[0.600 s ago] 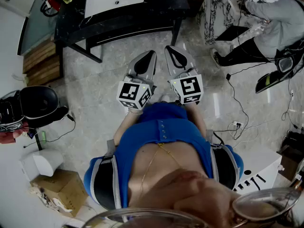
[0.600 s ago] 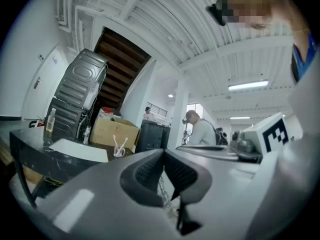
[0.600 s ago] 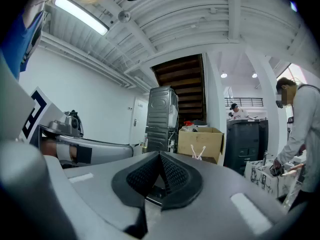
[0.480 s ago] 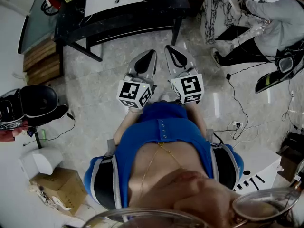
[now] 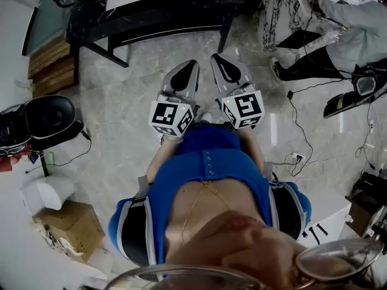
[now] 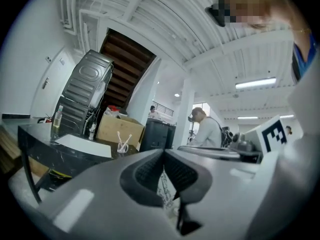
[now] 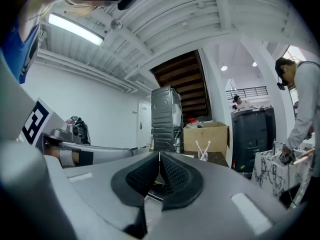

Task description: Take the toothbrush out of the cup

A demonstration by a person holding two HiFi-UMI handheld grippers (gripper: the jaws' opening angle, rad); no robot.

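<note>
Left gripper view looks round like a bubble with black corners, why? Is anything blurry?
Left gripper view: a wide-angle lens bends everything into a circle; the cup is tiny but clear. Right gripper view: same bulge, and the ceiling light glares white. Head view: the glasses at the bottom edge are blurred, too close.

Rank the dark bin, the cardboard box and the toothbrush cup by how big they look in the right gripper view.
1. dark bin: largest, the tallest of the three.
2. cardboard box: about as wide, but clearly shorter.
3. cup holding the toothbrushes: by far the smallest, though it stands in front of the box.
</note>
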